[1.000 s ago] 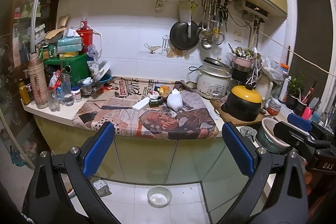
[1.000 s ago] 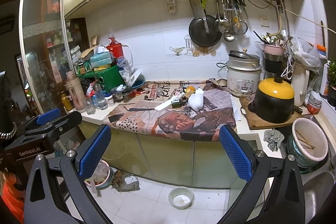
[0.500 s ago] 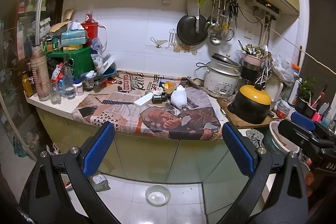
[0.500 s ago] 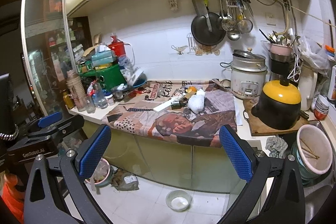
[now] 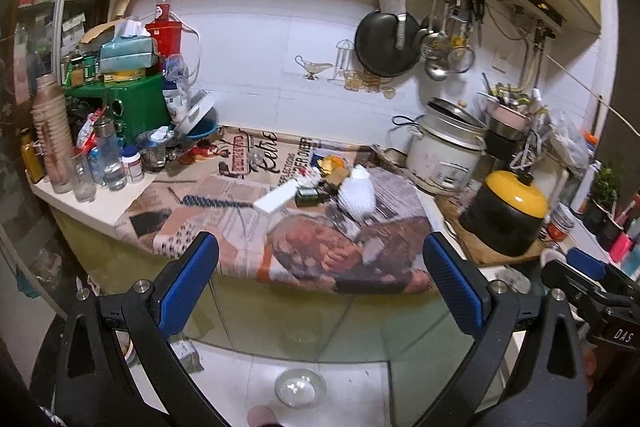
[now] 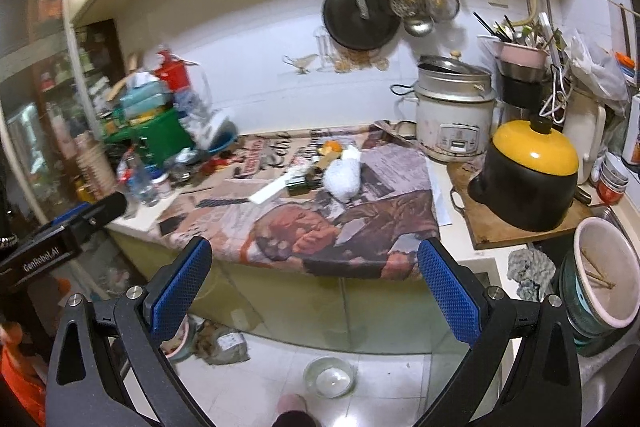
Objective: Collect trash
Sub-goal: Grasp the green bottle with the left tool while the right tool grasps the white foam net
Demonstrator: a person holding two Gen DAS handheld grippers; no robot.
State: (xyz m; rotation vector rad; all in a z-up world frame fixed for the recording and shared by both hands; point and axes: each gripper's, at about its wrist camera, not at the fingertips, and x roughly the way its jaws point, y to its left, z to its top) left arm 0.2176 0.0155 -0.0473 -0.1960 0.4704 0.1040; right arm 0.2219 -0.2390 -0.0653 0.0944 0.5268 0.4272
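1. The left gripper (image 5: 320, 285) has its jaws spread wide, blue pads far apart, with nothing between them and touching nothing. It hangs in the air in front of the counter's edge.
2. The right gripper (image 6: 314, 281) is likewise wide open and empty, held off the counter above the floor.
3. Each gripper shows in the other's view: the right one at the right edge of the left wrist view, the left one at the left edge of the right wrist view.
4. A printed newspaper (image 5: 320, 243) covers the middle of the counter (image 5: 92, 203) and droops over its front edge.
5. The trash sits in a cluster near the back of the newspaper: a white crumpled bag (image 5: 357, 193), a dark green bottle (image 5: 310, 195) lying on its side just left of it, a long white box (image 5: 277, 197) lying at an angle beside the bottle, and orange and yellow scraps (image 5: 332, 163) behind them.
6. A rice cooker (image 6: 454, 121) and a yellow-lidded black pot (image 6: 528, 175) stand to the right of the newspaper.
7. A small glass bowl (image 6: 330, 377) rests on the tiled floor below.
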